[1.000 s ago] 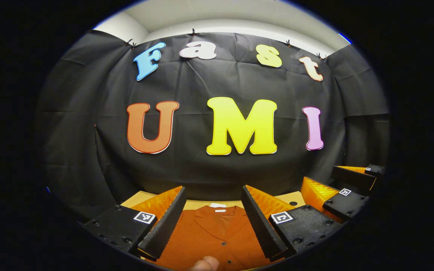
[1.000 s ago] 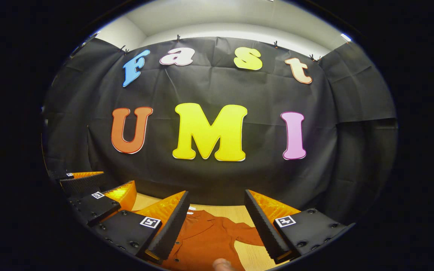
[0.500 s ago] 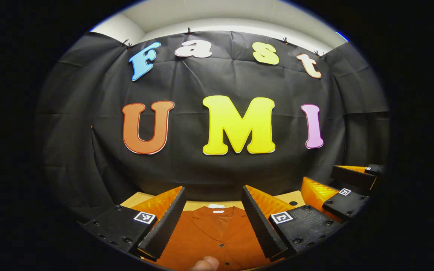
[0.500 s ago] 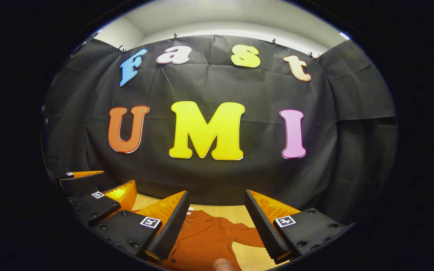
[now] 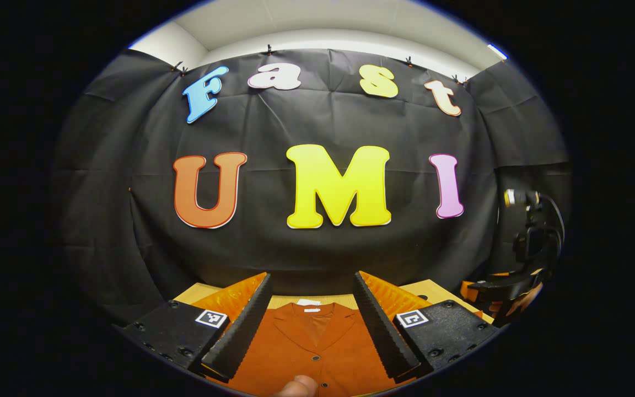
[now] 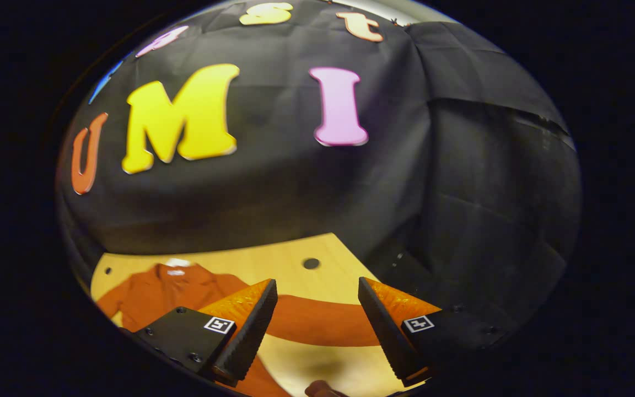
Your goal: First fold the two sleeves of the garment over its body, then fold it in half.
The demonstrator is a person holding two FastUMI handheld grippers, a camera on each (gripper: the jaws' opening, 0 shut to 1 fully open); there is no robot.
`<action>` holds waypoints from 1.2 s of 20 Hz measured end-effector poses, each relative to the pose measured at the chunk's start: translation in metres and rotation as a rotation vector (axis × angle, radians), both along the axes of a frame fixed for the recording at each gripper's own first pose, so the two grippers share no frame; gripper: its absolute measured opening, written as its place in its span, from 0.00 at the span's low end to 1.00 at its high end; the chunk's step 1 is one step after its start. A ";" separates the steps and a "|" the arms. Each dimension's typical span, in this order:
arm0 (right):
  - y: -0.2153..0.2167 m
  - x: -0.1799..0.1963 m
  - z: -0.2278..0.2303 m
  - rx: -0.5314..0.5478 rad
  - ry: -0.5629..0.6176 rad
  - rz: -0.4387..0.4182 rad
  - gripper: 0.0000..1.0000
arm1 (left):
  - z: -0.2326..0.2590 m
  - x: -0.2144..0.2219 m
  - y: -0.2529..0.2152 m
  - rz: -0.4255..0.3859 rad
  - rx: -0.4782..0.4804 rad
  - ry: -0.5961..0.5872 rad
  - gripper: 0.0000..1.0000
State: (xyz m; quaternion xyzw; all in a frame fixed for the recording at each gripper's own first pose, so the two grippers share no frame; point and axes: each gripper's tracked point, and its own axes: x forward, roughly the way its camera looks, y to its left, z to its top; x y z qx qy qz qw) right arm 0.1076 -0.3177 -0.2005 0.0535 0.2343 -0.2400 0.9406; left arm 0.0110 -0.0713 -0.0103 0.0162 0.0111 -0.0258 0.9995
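Pale wooden counter (image 6: 295,251), light grain, dark round hole (image 6: 311,263) near far edge, backed by black cloth wall (image 6: 273,187). Rust-orange buttoned garment (image 5: 317,342), laid flat on counter, collar toward the wall with white neck label (image 5: 309,302); front placket and dark buttons (image 5: 315,358) visible in left gripper view. Right sleeve (image 6: 317,320) spread outward across bare wood, unfolded, crossing between the fingers in right gripper view. Left gripper (image 5: 309,322), black body with orange ribbed backing, jaws spread wide, raised above garment's chest, nothing held. Right gripper (image 6: 317,328), same make, jaws spread wide, poised over the extended sleeve, no contact discernible. Fingertip (image 5: 298,386) at lower edge of left gripper view.
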 end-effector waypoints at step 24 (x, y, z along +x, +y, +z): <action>-0.041 -0.011 -0.100 0.681 0.812 -0.191 0.81 | -0.042 -0.027 0.037 0.228 0.056 0.162 0.99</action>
